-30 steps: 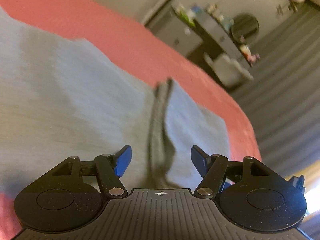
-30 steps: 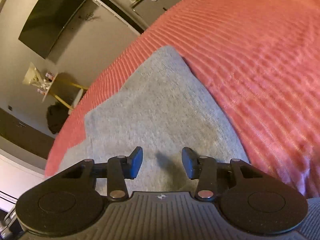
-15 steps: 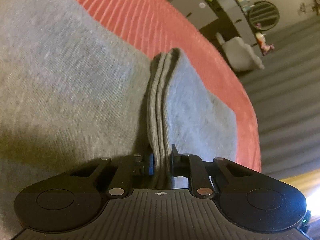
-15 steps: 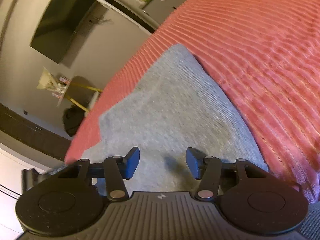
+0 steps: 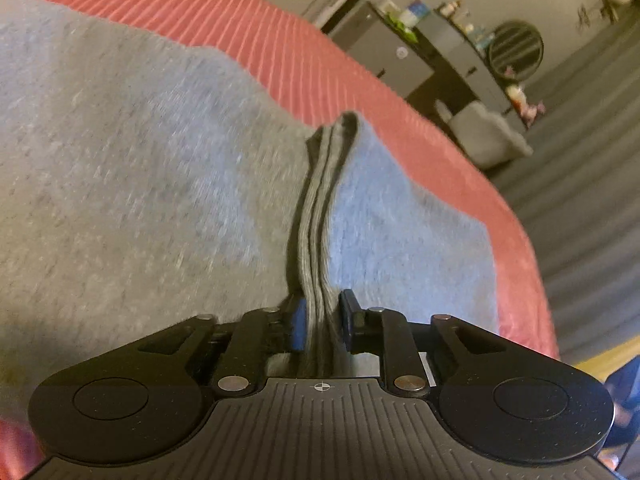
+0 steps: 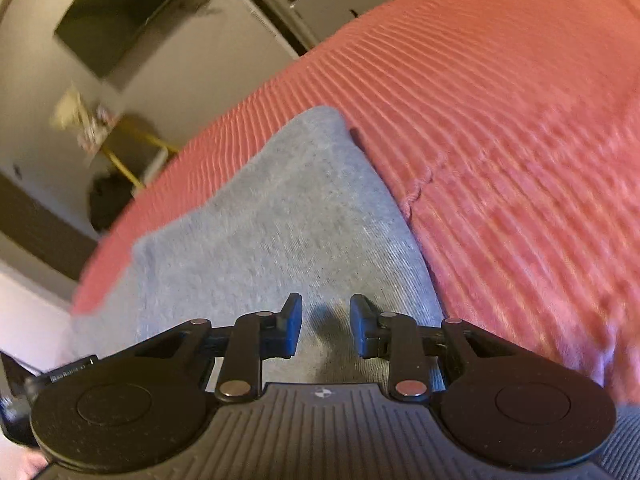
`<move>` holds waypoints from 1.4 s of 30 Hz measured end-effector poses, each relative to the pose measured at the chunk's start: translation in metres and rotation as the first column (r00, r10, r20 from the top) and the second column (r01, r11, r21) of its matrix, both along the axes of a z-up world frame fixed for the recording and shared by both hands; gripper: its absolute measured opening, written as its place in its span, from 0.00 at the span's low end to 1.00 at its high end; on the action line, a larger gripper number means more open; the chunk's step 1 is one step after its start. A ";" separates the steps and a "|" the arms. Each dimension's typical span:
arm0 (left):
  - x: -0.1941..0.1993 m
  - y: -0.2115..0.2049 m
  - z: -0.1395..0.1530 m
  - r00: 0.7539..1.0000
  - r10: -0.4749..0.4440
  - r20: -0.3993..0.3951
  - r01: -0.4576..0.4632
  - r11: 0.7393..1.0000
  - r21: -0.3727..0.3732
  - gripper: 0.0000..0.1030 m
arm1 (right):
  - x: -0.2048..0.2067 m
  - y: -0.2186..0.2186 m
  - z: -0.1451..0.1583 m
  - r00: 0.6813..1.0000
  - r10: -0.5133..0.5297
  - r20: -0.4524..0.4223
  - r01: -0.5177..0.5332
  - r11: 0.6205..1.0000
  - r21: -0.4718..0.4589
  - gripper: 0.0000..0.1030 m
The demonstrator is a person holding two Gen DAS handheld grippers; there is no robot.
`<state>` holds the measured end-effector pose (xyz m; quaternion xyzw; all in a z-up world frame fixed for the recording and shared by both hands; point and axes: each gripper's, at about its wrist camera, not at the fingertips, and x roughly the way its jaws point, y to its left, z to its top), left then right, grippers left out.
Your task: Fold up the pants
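Grey pants (image 5: pixel 140 184) lie spread on a red ribbed bedspread (image 5: pixel 280 52). My left gripper (image 5: pixel 322 320) is shut on a raised edge of several stacked layers of the pants (image 5: pixel 320 208), which stands up in a ridge running away from the fingers. In the right wrist view a grey pants end (image 6: pixel 280 216) lies flat on the bedspread (image 6: pixel 500 140). My right gripper (image 6: pixel 325 326) is open just above this fabric, with grey cloth showing between the pads; it holds nothing.
The bed's edge curves along the right of the left wrist view, with grey carpet (image 5: pixel 592 184) beyond. A dark dresser (image 5: pixel 420 68) with small items and a round fan (image 5: pixel 516 50) stand by the wall. A wall TV (image 6: pixel 132 12) and a side table (image 6: pixel 120 148) show in the right wrist view.
My left gripper closed on the layered pants edge and has lifted it slightly. My right gripper narrowed a little and shifted over the pants end, staying open.
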<state>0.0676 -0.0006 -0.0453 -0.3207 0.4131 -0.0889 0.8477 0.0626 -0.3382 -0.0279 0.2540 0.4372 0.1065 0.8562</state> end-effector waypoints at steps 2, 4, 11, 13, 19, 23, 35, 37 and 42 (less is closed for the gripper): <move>0.004 -0.003 0.002 1.000 -0.010 0.021 0.010 1.000 -0.002 0.33 | 0.004 0.011 0.004 0.999 0.033 0.023 -0.031 0.997 -0.074 0.26; 0.006 -0.008 -0.002 0.998 -0.046 0.039 0.045 0.999 0.019 0.38 | 0.013 0.016 0.007 0.999 0.043 0.026 -0.040 0.992 -0.118 0.26; 0.009 -0.007 -0.004 0.991 -0.098 0.091 0.100 0.995 -0.010 0.58 | 0.095 0.028 0.013 0.994 0.049 0.094 -0.023 0.965 -0.260 0.23; 0.013 -0.005 -0.007 0.991 -0.096 0.089 0.099 0.995 -0.031 0.58 | 0.113 0.026 0.010 0.992 0.038 0.117 -0.005 0.963 -0.270 0.19; 0.027 0.014 -0.012 0.997 -0.052 0.051 0.059 0.988 -0.143 0.56 | 0.099 0.026 0.010 0.992 0.043 0.120 -0.008 0.959 -0.283 0.19; 0.037 0.018 -0.014 0.999 -0.006 0.046 0.016 0.978 -0.207 0.53 | 0.043 0.023 0.009 0.996 0.071 0.057 -0.055 0.965 -0.255 0.21; 0.035 0.001 0.029 0.962 -0.069 0.263 0.097 0.991 -0.097 0.18 | 0.009 0.032 0.010 0.995 0.089 0.053 -0.073 0.963 -0.258 0.34; 0.034 0.001 0.034 0.959 -0.078 0.273 0.091 0.995 -0.033 0.18 | 0.004 0.031 0.009 0.995 0.091 0.052 -0.075 0.964 -0.255 0.34; 0.039 0.008 0.017 0.987 -0.066 0.147 0.056 0.996 0.072 0.24 | -0.006 0.039 0.007 0.992 0.121 0.040 -0.105 0.953 -0.284 0.35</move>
